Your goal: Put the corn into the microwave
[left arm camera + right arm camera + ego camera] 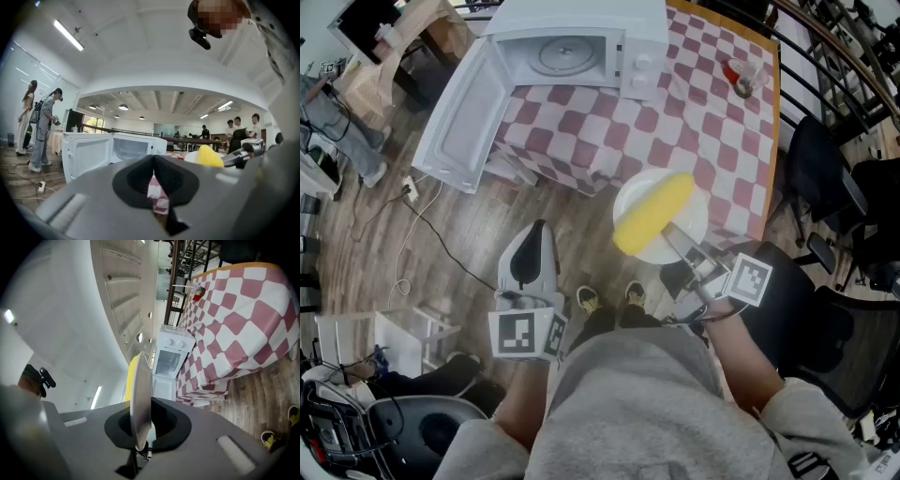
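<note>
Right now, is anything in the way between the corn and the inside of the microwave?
Nothing visible. The microwave has its door swung wide open, its turntable is bare, and only checkered tablecloth lies between it and the corn on the plate that the right gripper holds.

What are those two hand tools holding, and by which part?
The right gripper pinches the white plate by its rim, with the corn on it; the left gripper holds nothing.

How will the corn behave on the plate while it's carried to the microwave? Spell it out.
The corn is rounded and lies loose on the plate, so it would probably roll if the plate tilts. The right gripper clamps only the rim, so the load likely feels front-heavy.
</note>
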### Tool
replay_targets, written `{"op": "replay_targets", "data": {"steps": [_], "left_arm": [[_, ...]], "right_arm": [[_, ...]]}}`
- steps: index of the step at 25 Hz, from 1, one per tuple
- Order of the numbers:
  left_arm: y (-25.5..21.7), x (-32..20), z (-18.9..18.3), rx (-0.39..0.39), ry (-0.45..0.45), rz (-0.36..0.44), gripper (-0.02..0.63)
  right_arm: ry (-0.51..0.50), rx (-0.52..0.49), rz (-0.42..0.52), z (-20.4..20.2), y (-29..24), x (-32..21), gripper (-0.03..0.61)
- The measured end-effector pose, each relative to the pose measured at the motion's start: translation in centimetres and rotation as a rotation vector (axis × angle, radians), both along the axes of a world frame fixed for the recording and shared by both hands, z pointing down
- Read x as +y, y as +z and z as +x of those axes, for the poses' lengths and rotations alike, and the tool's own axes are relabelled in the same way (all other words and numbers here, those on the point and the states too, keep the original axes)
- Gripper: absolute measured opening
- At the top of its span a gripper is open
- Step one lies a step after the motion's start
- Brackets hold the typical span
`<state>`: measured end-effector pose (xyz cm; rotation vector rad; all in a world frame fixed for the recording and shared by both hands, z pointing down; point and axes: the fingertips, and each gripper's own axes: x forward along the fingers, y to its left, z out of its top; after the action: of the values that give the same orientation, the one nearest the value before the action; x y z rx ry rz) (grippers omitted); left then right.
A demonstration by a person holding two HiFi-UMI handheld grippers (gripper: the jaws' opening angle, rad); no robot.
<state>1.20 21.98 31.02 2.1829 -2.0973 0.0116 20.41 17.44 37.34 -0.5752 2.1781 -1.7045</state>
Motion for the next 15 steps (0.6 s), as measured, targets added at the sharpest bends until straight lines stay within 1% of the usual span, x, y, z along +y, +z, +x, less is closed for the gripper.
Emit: {"op": "replay_targets", "data": {"steps": [8,15], "left_arm": [[0.4,-0.2,-0.1,0.005,0.010,-0.012,0.011],[0.6,-0.2,-0.8,0.017,0.027,-0.016,0.011]], "right_arm": [[-0.001,0.019,-0.006,-0.3,0.1,-0.1,0.006],[0.010,0.016,-0.007,-1.3,0.0,0.3,0.006]]}}
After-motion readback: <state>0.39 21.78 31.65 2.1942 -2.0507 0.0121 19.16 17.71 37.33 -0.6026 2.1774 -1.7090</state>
